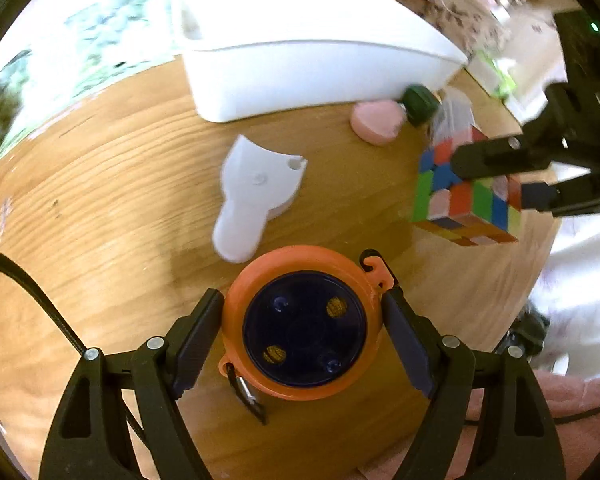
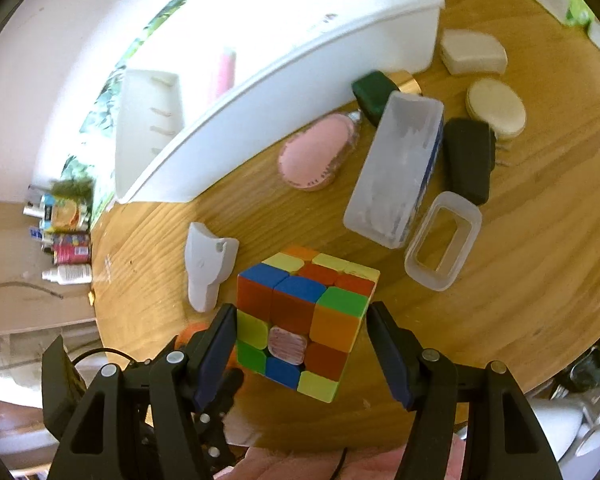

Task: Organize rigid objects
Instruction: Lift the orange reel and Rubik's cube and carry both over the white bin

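Note:
My left gripper [image 1: 303, 294] is shut on an orange round gadget [image 1: 300, 258] with a dark blue lens and a black strap, holding it above the wooden table [image 1: 112, 200]. My right gripper [image 2: 303, 309] is shut on a multicoloured puzzle cube [image 2: 300, 312], also held just off the table. In the left wrist view the cube [image 1: 464, 200] hangs at the right, in the right gripper [image 1: 492, 178]. A bit of the orange gadget [image 2: 188, 334] peeks out behind the right gripper's left finger. A white bin [image 1: 300, 76] stands at the table's far side.
A white flat plastic piece [image 2: 208, 268] lies left of the cube. Beside the bin [image 2: 260, 92] lie a pink round case [image 2: 316, 152], a green-capped bottle [image 2: 374, 90], a clear box [image 2: 396, 172], its lid [image 2: 444, 240], a black case [image 2: 470, 160] and two beige cases [image 2: 496, 108].

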